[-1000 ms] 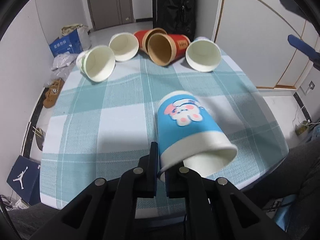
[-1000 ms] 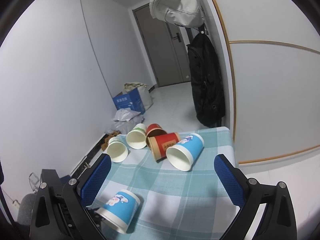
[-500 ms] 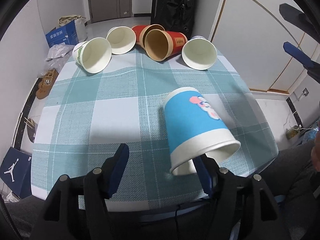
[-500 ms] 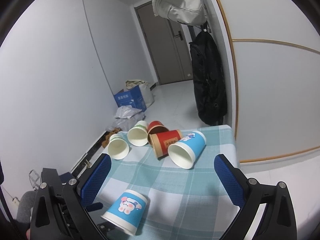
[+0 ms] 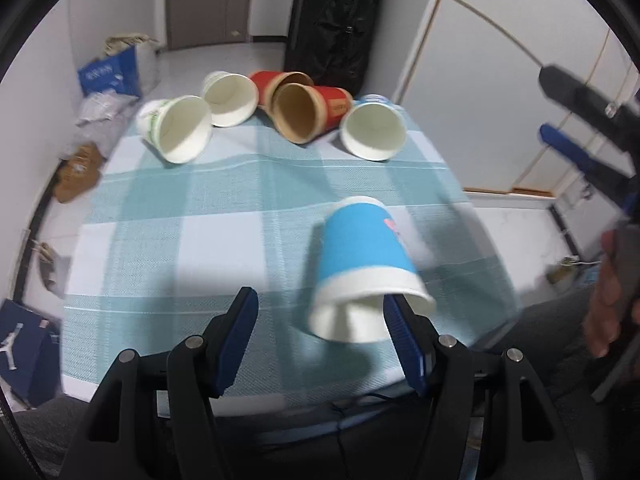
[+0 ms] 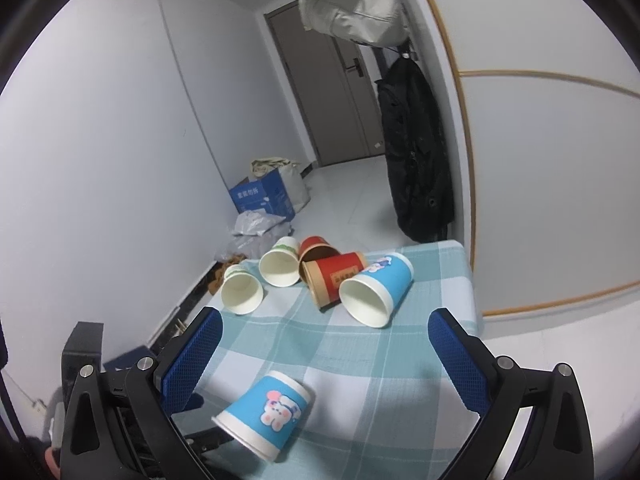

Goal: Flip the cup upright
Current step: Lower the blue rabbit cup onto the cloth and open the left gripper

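Observation:
A blue paper cup with a cartoon print (image 5: pixel 362 256) is tilted mouth-down near the table's front edge, its base up; it also shows in the right wrist view (image 6: pixel 269 414). My left gripper (image 5: pixel 322 322) is open, its jaws on either side of the cup's rim and not gripping it. My right gripper (image 6: pixel 320 354) is open and empty, held high above the table; it also shows at the right of the left wrist view (image 5: pixel 584 128).
Several cups lie on their sides at the table's far end: two white (image 5: pixel 176 128), two red (image 5: pixel 308 110) and one blue (image 6: pixel 376 294). The table has a teal checked cloth (image 5: pixel 192 200). A black coat (image 6: pixel 416 152) hangs behind; boxes and bags sit on the floor at left.
My left gripper has opened and let go of the blue cup's rim. The cup has tipped further toward base-up and turned. The right gripper has hardly moved.

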A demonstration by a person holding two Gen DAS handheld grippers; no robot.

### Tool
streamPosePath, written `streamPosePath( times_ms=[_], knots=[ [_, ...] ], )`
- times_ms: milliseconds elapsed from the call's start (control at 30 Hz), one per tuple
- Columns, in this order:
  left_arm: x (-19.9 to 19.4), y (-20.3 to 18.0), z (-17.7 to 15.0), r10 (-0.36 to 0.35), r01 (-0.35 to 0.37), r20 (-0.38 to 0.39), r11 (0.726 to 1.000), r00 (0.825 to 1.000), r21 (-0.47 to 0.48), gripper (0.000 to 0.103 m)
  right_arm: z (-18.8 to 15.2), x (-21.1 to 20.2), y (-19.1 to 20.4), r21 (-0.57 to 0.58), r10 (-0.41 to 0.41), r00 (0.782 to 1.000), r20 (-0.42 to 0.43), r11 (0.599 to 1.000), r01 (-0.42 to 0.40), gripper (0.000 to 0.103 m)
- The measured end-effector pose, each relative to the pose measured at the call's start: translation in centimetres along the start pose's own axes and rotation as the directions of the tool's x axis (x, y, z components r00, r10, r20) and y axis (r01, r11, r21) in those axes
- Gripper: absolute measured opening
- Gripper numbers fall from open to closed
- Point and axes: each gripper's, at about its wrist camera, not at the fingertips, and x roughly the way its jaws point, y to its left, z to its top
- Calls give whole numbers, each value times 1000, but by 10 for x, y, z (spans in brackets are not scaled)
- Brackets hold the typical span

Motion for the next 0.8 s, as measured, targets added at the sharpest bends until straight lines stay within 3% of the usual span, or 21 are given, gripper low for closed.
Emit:
streamPosePath(
  times_ms=[600, 800],
  knots=[
    [-8, -3, 5, -88, 88, -4, 996, 996, -14, 60, -11, 3, 3, 7, -20, 998, -59, 1000, 21, 103],
    [-32, -2, 10, -93, 96, 101, 995, 990, -23, 60, -13, 1, 4, 9, -6, 998, -59, 1000, 6, 103]
  ],
)
